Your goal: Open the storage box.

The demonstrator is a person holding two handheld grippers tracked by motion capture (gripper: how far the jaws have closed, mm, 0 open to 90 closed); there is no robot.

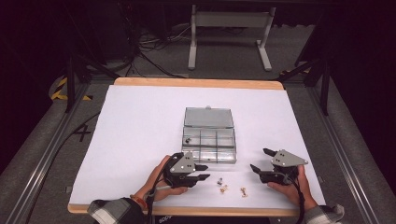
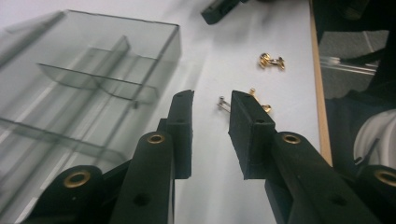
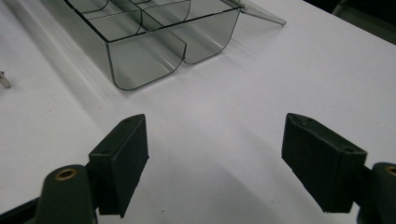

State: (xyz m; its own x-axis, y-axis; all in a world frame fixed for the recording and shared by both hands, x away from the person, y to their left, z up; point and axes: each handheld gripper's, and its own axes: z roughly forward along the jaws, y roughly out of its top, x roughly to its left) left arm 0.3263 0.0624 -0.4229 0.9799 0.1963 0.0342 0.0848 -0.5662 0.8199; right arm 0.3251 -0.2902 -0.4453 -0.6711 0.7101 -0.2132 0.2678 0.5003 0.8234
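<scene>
Black two-jaw tools (brass screws, grey top plates); plaid sleeves.

Clear compartment box, small gold fittings, left tongs nearby

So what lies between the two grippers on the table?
In the high view, small metal pieces lie on the white sheet between left gripper and right gripper.

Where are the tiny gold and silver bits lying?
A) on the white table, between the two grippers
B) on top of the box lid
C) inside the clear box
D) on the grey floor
A: in the high view the small metal pieces lie on the bare white table top, in front of the clear box, between the left gripper and the right gripper.
</scene>
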